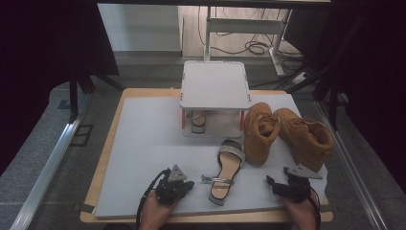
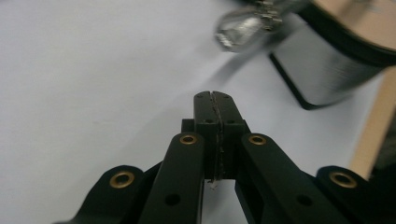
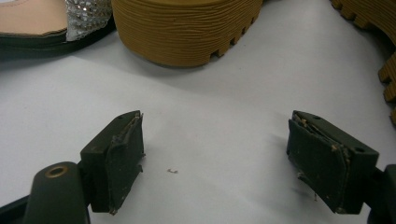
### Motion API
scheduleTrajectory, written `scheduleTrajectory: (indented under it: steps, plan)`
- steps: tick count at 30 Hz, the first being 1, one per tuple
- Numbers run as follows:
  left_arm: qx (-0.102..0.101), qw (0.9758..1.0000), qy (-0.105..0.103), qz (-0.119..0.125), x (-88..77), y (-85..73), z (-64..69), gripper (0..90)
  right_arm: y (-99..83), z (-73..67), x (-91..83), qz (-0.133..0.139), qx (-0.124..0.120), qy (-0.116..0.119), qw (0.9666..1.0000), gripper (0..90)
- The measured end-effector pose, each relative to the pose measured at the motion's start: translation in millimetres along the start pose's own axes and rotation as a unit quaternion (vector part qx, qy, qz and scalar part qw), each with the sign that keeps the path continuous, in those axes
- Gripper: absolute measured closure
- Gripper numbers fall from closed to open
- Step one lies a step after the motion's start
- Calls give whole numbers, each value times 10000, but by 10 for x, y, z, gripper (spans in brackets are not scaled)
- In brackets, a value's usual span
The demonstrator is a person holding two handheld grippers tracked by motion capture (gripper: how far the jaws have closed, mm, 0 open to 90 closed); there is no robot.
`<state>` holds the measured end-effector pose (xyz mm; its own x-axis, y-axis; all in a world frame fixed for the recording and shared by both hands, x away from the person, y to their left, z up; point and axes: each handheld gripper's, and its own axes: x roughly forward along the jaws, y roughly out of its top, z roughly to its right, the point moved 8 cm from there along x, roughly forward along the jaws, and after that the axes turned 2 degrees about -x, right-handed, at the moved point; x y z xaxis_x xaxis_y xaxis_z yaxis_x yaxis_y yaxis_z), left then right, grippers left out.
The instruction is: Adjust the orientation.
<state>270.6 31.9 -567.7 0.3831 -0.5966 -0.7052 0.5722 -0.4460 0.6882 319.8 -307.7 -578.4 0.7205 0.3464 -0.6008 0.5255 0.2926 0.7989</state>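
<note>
shoes spread over a mat (image 1: 143, 143) on the table (image 1: 111, 139)

a sandal (image 1: 225, 171) lies at centre front, two boots (image 1: 287, 134) right of and behind it; a low shelf (image 1: 215, 86) stands at the back, another sandal (image 1: 197, 121) under it.

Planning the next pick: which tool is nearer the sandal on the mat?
Left. The left tool sits just beside the sandal, at its heel strap; the right tool is farther off on its other side.
</note>
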Motion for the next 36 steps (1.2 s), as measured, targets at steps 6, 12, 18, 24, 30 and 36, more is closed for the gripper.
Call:
scheduleTrajectory:
  steps: [6, 12, 18, 24, 30, 36]
  plan:
    - [186, 9996, -199, 19, -12, -6, 192, 897, 0, 0, 0, 0, 0, 0, 10000, 196]
    - [300, 9984, -464, 82, 28, -10, 439, 897, 0, 0, 0, 0, 0, -2, 10000, 196]
    - [403, 9971, -648, 81, 75, -6, 611, 897, 0, 0, 0, 1, 0, -3, 10000, 196]
    - [551, 9952, -801, 98, 130, 29, 762, 897, 0, -1, 0, 2, 3, -4, 10000, 196]
    - [699, 9934, -903, 147, 187, 98, 877, 896, 0, 0, 0, 1, 1, -4, 10000, 196]
    - [773, 9924, -940, 168, 245, 132, 945, 896, 0, 0, 0, 0, -2, -3, 10000, 196]
